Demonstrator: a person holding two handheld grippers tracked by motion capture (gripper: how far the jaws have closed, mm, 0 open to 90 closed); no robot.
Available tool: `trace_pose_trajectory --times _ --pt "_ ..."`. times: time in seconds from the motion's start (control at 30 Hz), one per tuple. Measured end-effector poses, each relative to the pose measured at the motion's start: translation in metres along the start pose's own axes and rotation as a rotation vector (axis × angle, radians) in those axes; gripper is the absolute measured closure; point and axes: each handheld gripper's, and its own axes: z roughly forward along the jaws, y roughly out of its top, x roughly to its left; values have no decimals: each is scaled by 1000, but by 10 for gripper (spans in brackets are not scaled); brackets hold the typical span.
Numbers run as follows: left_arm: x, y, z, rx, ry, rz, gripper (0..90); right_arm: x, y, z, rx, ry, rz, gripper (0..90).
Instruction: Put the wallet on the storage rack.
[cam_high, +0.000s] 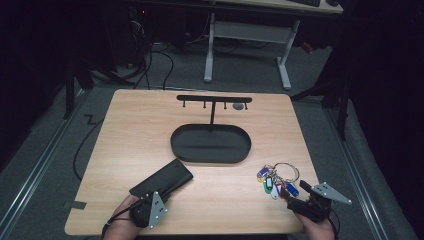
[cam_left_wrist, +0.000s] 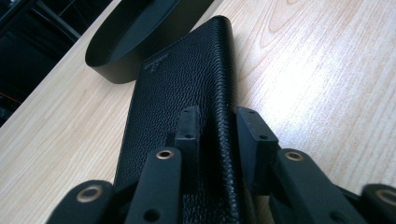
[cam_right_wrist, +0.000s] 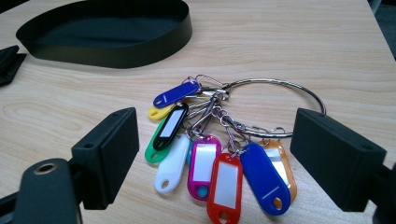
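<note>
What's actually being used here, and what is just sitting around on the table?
In use:
- black leather wallet, clamped at one edge by the left gripper
- ring of coloured key tags, lying between the wide-open jaws of the right gripper, untouched

Lying about:
- black oval tray with its hook stand, mid-table
- wooden table itself

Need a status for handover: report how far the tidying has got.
Done: nothing; the oval tray holds nothing and the wallet and key-tag bunch lie on the table.
In hand: left tongs straddle the wallet's edge; right tongs stand open around the bunch.
Left: lifting and placing both.
</note>
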Motion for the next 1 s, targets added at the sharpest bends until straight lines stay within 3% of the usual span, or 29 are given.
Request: trace_pose_trajectory --times 0.33,0.53,1.0 --pt "3 -1 -2 -8 10 -20 756 -1 1 0 -4 0 1 157" --pt "3 0 -5 -23 30 0 775 -2 0 -1 -4 -1 1 157" --pt "9 -1 -7 -38 22 -35 777 -2 0 1 3 0 0 157"
